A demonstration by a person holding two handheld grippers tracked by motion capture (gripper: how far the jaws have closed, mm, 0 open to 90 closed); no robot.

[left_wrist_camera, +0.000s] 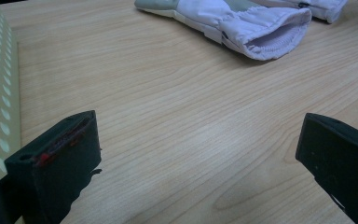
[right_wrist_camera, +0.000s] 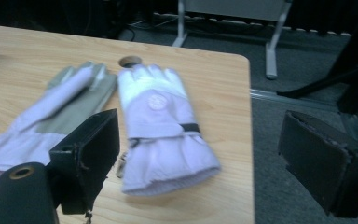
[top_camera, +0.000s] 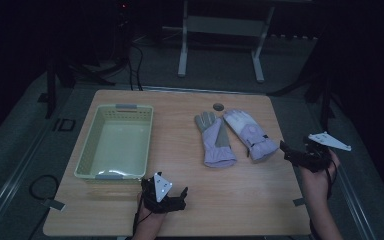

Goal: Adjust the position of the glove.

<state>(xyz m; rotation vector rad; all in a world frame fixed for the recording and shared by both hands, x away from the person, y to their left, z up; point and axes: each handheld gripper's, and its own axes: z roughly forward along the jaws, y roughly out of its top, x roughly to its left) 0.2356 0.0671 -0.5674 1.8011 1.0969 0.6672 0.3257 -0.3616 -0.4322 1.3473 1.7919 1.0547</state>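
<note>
in the high view, two lilac gloves are seen side by side on the wooden table (top_camera: 240,195): the left glove (top_camera: 215,140) palm up, the right glove (top_camera: 249,133) just beside it. a pale basket (top_camera: 116,141) is placed well apart at the left. a round hole (top_camera: 218,106) is seen behind the gloves. the left gripper (top_camera: 175,196) is held near the basket's front corner, the right gripper (top_camera: 291,152) just beside the right glove's cuff.

in the left gripper view, the jaws are held wide apart over bare wood; nothing is lying between them and the left glove's cuff (left_wrist_camera: 270,35).

in the right gripper view, the jaws are spread apart, with the right glove (right_wrist_camera: 161,126) near the left jaw.

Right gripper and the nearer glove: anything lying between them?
Nothing: in the high view, only bare table separates the right gripper from the nearer glove.
</note>
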